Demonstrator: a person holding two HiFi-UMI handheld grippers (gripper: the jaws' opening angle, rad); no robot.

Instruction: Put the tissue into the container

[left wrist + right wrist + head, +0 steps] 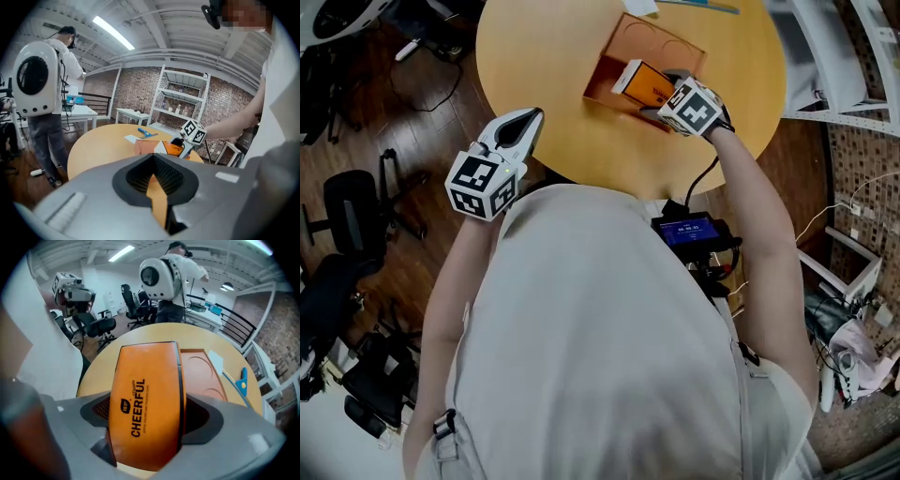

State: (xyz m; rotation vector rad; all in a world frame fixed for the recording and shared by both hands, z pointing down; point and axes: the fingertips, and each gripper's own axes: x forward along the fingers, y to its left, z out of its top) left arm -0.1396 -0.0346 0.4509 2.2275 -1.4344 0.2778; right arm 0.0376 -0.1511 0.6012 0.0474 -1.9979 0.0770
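Orange-brown wood makes up the round worktop (544,56) in the head view. There the right gripper (661,96) is clamped on the orange tissue pack (639,82), which sits tilted between its jaws over the near end of the orange-brown container (666,42). We cannot tell whether the pack touches the container's floor. A white paper (639,7) lies beyond those jaws, past the container. The left gripper (523,127) hangs off the worktop's near edge, its jaws well apart from the container.

From the left gripper view we see its jaws together, with only a thin slit between them and nothing in it. Far ahead of those jaws lie the container, the pack and the right gripper's marker cube. A blue tool (146,133) lies further on. A white shelf rack (183,98) stands against the brick wall, and a person (42,79) stands to the left.

From the right gripper view the pack, printed CHEERFUL, fills the space between the jaws, which stand wide and press on both its sides. Just right of the pack, ahead of the jaws, the container shows two round recesses. Office chairs (101,326) stand far beyond on the left.
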